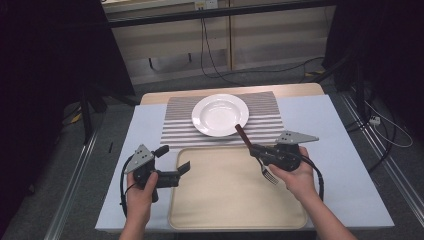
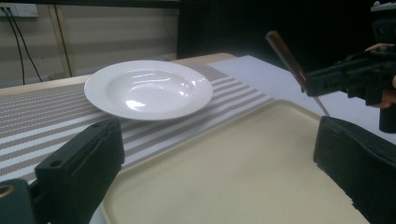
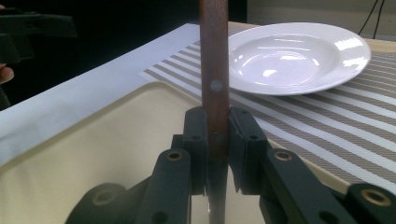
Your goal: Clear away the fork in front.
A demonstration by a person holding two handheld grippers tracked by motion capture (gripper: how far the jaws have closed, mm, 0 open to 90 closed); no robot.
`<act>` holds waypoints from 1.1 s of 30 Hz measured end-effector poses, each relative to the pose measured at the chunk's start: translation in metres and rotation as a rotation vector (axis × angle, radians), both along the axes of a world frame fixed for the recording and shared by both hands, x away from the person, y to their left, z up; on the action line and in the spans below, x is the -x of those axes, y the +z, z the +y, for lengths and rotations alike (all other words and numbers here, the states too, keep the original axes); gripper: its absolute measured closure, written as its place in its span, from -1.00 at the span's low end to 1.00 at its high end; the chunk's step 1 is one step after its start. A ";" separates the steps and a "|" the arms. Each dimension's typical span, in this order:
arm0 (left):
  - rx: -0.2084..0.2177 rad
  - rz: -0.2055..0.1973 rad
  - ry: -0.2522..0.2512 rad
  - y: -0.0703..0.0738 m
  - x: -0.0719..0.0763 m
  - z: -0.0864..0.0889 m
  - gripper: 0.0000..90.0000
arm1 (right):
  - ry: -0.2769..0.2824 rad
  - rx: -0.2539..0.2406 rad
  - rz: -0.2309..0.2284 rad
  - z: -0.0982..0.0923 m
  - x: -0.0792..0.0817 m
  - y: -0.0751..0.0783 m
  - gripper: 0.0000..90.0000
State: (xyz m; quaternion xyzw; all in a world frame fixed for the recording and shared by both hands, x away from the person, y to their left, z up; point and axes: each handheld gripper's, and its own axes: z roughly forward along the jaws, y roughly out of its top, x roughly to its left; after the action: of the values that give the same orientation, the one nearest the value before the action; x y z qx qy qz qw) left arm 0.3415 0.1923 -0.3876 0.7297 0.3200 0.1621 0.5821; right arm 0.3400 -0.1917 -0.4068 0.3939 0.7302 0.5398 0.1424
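We see no legible writing. Our left gripper (image 1: pixel 186 167) hangs spread over the tray's (image 1: pixel 220 210) left edge. Our right gripper (image 1: pixel 254 148) pinches the fork (image 1: pixel 265 169) above the tray, just short of the plate (image 1: pixel 220 114); its handle rivet appears in the right gripper view.

Grey floor (image 1: pixel 165 82) with trailing cables (image 1: pixel 210 60); pale panelled wall (image 1: pixel 165 42) behind — dark curtains (image 1: pixel 45 60) flanking.

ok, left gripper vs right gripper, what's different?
The right gripper is shut on a fork's brown handle; the left gripper is open and holds nothing. The right gripper sits over the far right corner of the tray, by the plate; the left gripper sits at the tray's left edge. Both are black, hand-held, and point inward across the tray.
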 end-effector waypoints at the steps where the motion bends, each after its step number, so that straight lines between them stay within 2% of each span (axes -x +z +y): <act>1: -0.001 0.003 -0.011 0.002 -0.003 -0.006 -0.95 | 0.011 -0.001 -0.001 0.005 0.001 -0.001 0.74; 5: 0.003 -0.004 -0.024 0.005 -0.007 -0.014 -0.95 | 0.029 -0.003 -0.002 0.011 0.002 0.000 0.74; 13: 0.002 0.012 -0.047 0.005 -0.016 -0.036 -0.95 | 0.045 -0.016 -0.002 0.021 0.003 -0.001 0.74; 17: 0.015 0.034 -0.056 0.004 -0.020 -0.050 -0.95 | 0.056 -0.024 -0.009 0.028 0.005 0.000 0.74; 19: 0.013 0.039 -0.063 0.004 -0.021 -0.052 -0.95 | 0.058 -0.024 -0.013 0.029 0.005 0.000 0.74; 20: 0.017 0.048 -0.073 0.005 -0.022 -0.056 -0.94 | 0.049 -0.021 -0.031 0.032 0.007 0.001 0.74; 27: 0.026 0.052 -0.094 0.005 -0.025 -0.067 -0.92 | 0.050 -0.034 -0.053 0.039 0.009 0.005 0.74; 33: 0.047 0.068 -0.100 0.004 -0.027 -0.075 -0.92 | 0.052 -0.012 -0.072 0.047 0.012 0.005 0.74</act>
State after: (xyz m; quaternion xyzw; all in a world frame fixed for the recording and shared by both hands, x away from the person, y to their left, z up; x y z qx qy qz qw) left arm 0.3686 0.1173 -0.3833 0.7361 0.3065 0.1003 0.5951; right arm 0.3284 -0.1450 -0.4014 0.3560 0.7314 0.5615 0.1518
